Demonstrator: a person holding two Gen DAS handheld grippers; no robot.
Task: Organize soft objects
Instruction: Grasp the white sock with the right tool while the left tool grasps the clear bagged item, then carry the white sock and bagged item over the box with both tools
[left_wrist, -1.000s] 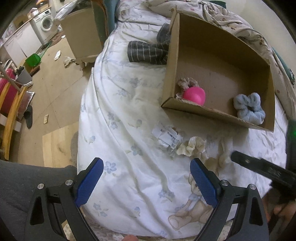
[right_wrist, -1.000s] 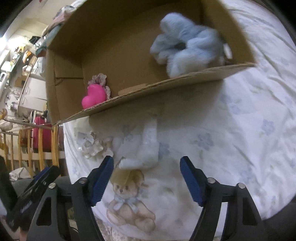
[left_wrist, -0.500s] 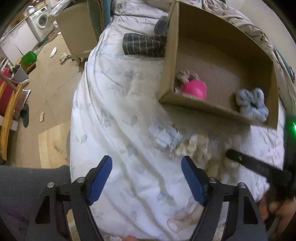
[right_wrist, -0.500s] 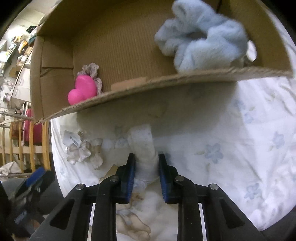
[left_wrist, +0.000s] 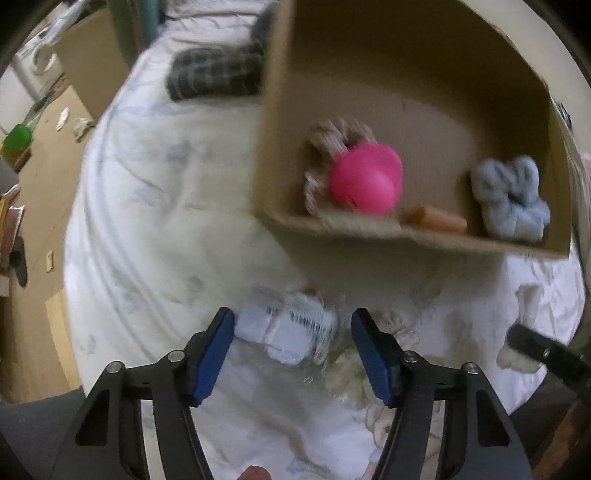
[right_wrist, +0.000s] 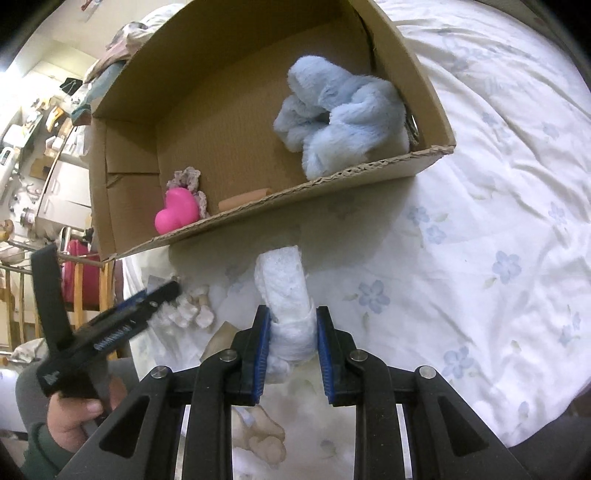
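Down on the flowered bedspread (right_wrist: 480, 229), the right gripper (right_wrist: 291, 332) points forward toward the cardboard box (right_wrist: 332, 184), its two blue pads pressed against the sides of a white rolled sock (right_wrist: 284, 291) that juts out ahead between them, its far end stopping just short of the box's near wall. Whether the sock lies on the cover or is raised off it cannot be told. In the right wrist view the left gripper (right_wrist: 162, 291) comes in from the left edge, gripped by the person's hand (right_wrist: 74, 413) low in the corner, and angles up toward a cream ruffled scrunchie (right_wrist: 192, 310) lying on the cover beside the sock. From its own blurred camera, the left gripper (left_wrist: 291, 354) hovers low over the bed with its pads spread wide, gripping nothing; a crumpled clear packet with white barcode labels (left_wrist: 291, 332) sits between and just ahead of the fingertips, and the cream scrunchie (left_wrist: 399, 336) lies just by the right-hand pad. Inside the box (left_wrist: 332, 221) rest a pink heart-shaped toy (left_wrist: 365, 177) against a beige crocheted scrunchie (left_wrist: 332, 136) in the left part, and a fluffy light-blue scrunchie (left_wrist: 509, 199) in the right corner. Beyond the box a dark striped garment (left_wrist: 210, 74) lies on the cover.
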